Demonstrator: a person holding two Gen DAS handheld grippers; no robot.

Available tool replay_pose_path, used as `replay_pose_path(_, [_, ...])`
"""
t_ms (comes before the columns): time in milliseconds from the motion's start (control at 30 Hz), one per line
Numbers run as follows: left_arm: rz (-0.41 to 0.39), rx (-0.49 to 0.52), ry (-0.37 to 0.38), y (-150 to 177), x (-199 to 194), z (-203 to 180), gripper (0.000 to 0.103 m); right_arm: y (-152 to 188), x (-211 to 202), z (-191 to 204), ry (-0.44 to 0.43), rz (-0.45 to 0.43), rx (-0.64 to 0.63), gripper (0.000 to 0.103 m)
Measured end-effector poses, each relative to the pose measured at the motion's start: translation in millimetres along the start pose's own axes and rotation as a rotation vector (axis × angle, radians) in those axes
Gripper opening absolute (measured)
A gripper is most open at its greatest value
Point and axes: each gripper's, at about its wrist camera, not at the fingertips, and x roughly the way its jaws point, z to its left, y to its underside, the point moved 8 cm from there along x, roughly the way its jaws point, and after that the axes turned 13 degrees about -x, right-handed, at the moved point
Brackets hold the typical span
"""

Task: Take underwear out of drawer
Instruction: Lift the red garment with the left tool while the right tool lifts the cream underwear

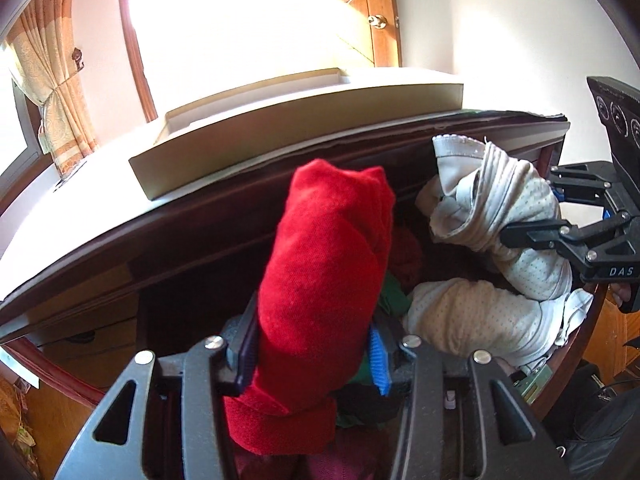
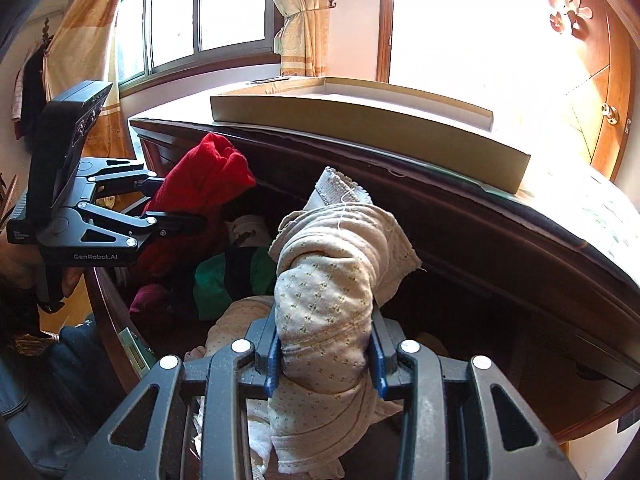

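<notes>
The left claw (image 1: 312, 350) pinches a rolled red fleecy piece of underwear (image 1: 324, 256) between its blue-padded fingers (image 1: 378, 354), the roll standing up out of the grip and angled forward over the open dark wooden drawer (image 2: 120, 320). The right claw (image 2: 325, 354) is pressed onto a rolled cream, dotted cotton piece of underwear (image 2: 332, 292), whose ribbed waistband sticks up at the top. Both claws point downward at a slant toward the drawer, side by side and apart from each other; each shows in the other's view with its bundle held above the drawer. Inside the drawer lie more clothes: a green cloth (image 2: 212, 280), a dark maroon piece (image 2: 146, 298) and another cream dotted garment (image 1: 480, 316). On the worktop (image 1: 80, 184) above the drawer rests a shallow beige cardboard tray (image 1: 280, 128).
</notes>
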Motion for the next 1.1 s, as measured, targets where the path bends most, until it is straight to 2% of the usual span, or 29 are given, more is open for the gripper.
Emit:
replay_pose_path(267, [-0.039,-0.020,-0.001,-3.2,1.0,4.3,0.044,-1.3,-14.6,-4.1,0.022,-0.068,0.008,0.037])
replay_pose_path(633, [-0.112,-0.106,0.013,3.1,-15.6,20.6,0.044,0.1,-32.9,-1.0,0.052,-0.143,-0.012,0.037])
replay_pose_path(1100, [-0.213,-0.124,0.036,-9.2,-36.6,21.6,0.044,4.2,-54.1,-2.9,0.087,-0.234,-0.012,0.037])
